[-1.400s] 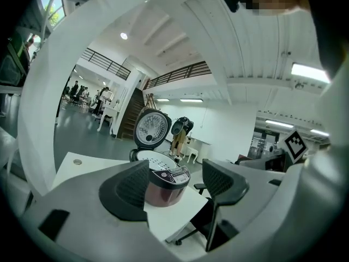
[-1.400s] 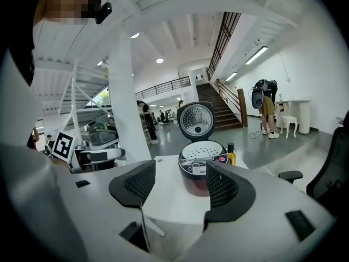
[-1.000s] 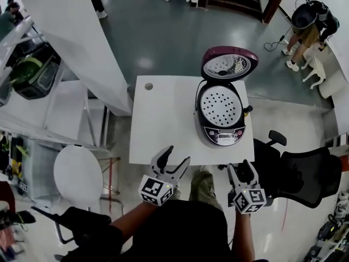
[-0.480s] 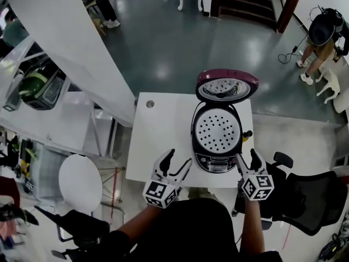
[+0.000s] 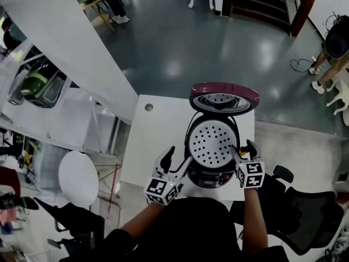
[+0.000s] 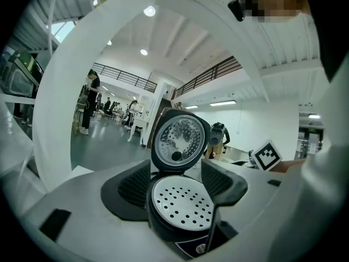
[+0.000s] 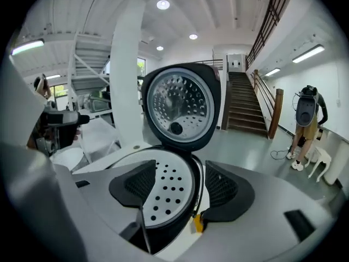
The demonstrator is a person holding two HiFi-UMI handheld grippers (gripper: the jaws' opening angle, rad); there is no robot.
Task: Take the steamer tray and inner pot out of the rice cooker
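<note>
The rice cooker (image 5: 214, 173) stands on the white table (image 5: 152, 141) with its maroon lid (image 5: 224, 96) raised. The white perforated steamer tray (image 5: 212, 142) sits in its top; the inner pot is hidden beneath it. My left gripper (image 5: 177, 160) is open at the cooker's front left corner, and the steamer tray (image 6: 180, 201) shows between its jaws. My right gripper (image 5: 241, 148) is open at the cooker's right rim; its left jaw hangs over the steamer tray (image 7: 166, 192), the right jaw outside the rim. Neither holds anything.
A black office chair (image 5: 305, 212) stands at the right, a round white stool (image 5: 79, 178) at the left. A white slanted beam (image 5: 65, 42) crosses left of the table. A person (image 5: 335, 45) stands far right near the stairs (image 5: 256, 1).
Both grippers moved forward from the table's near edge to the cooker. The right one rose to the cooker's right rim, the left one to its front left. The head view shifted closer.
</note>
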